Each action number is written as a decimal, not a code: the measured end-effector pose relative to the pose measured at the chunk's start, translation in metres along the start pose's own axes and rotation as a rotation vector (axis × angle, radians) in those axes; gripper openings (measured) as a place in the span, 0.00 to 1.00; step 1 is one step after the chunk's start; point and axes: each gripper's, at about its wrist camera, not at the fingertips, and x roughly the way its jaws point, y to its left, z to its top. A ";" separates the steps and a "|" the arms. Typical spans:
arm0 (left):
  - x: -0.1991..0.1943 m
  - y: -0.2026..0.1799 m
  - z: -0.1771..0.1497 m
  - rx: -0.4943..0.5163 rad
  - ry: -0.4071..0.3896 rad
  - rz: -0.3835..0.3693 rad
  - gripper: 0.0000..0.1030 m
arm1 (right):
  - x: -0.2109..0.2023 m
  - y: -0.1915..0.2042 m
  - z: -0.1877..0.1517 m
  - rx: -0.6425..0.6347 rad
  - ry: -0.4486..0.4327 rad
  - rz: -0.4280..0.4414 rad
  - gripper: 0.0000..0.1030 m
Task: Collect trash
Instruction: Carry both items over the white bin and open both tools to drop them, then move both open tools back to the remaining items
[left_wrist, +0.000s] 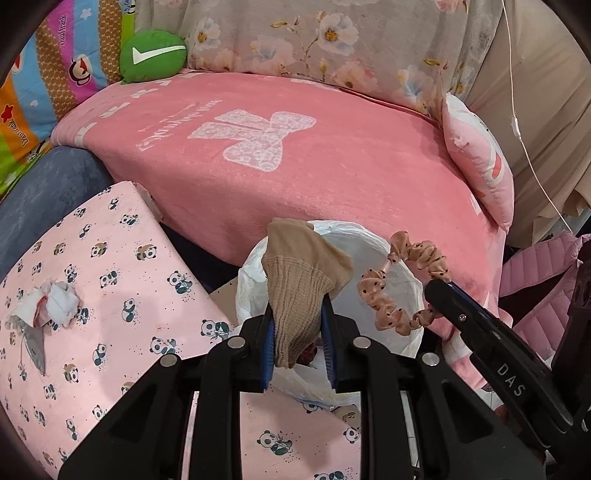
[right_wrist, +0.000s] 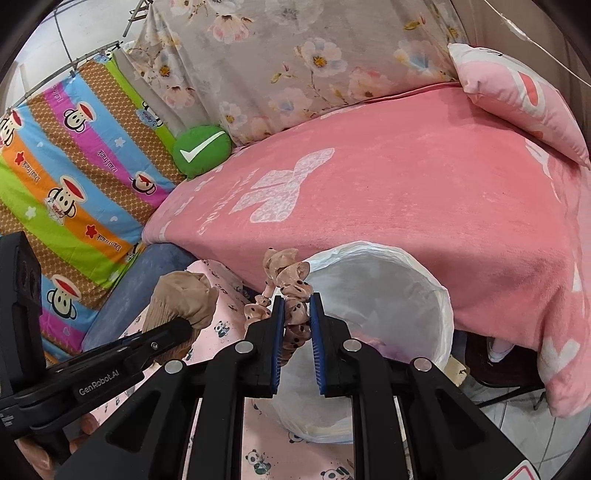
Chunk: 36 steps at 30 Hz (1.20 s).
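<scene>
My left gripper (left_wrist: 297, 306) is shut on a tan ribbed sock (left_wrist: 301, 291), which hangs over the near rim of a bin lined with a white bag (left_wrist: 255, 273). The same sock (right_wrist: 181, 295) shows at the left of the right wrist view, held by the left gripper (right_wrist: 186, 326). My right gripper (right_wrist: 297, 301) is shut on a peach scrunchie with dark dots (right_wrist: 291, 291), at the left rim of the lined bin (right_wrist: 424, 295). In the left wrist view the scrunchie (left_wrist: 391, 295) dangles above the bin from the right gripper (left_wrist: 437, 288).
A crumpled tissue (left_wrist: 59, 302) lies on the pink panda-print cushion (left_wrist: 122, 280) left of the bin. Behind the bin is a bed under a pink blanket (left_wrist: 295, 177), with a green check-mark cushion (left_wrist: 153, 55), a pink pillow (left_wrist: 480, 166) and a pink padded garment (left_wrist: 543, 288).
</scene>
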 end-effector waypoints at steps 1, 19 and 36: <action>0.001 -0.002 0.001 0.004 0.003 -0.004 0.21 | 0.001 -0.003 0.001 0.002 0.002 -0.002 0.15; 0.006 0.001 0.003 -0.029 -0.008 0.006 0.48 | 0.008 -0.006 0.000 0.004 0.005 -0.017 0.27; -0.002 0.024 -0.005 -0.070 -0.019 0.025 0.48 | 0.015 0.023 -0.008 -0.055 0.030 -0.004 0.27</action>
